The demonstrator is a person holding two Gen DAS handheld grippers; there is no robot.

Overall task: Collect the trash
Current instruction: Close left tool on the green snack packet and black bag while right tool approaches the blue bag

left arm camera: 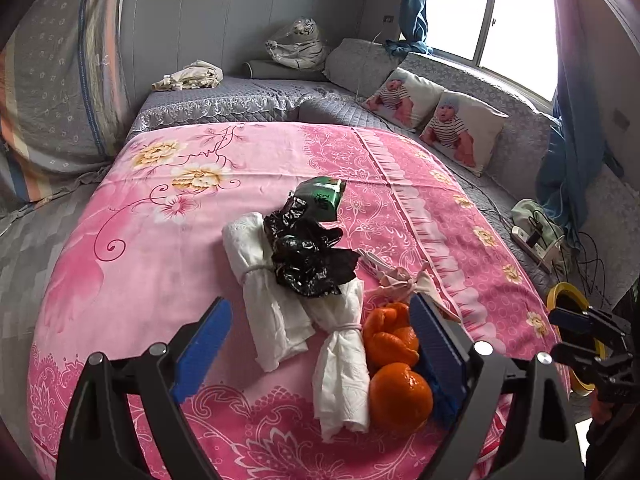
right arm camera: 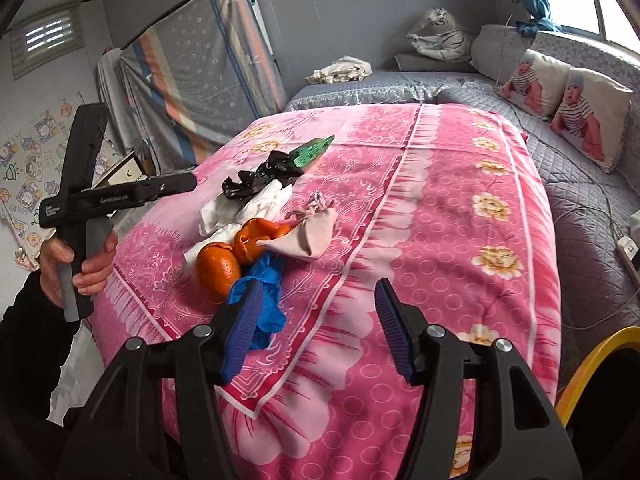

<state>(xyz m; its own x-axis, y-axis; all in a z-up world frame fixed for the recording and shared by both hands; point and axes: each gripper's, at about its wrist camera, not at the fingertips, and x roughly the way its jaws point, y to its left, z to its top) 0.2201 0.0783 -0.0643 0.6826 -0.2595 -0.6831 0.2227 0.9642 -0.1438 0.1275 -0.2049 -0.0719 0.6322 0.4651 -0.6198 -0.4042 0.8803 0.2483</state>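
Hovering with both jaws spread and empty, I have collected nothing yet: left gripper (left arm camera: 320, 344) over white tissue bundles (left arm camera: 344, 376) and orange mandarin peels (left arm camera: 400, 396); right gripper (right arm camera: 316, 320) beside them, on the pink floral bedspread (left arm camera: 120, 248).

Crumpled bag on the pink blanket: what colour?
Glossy black bag, clearest in the left wrist view.
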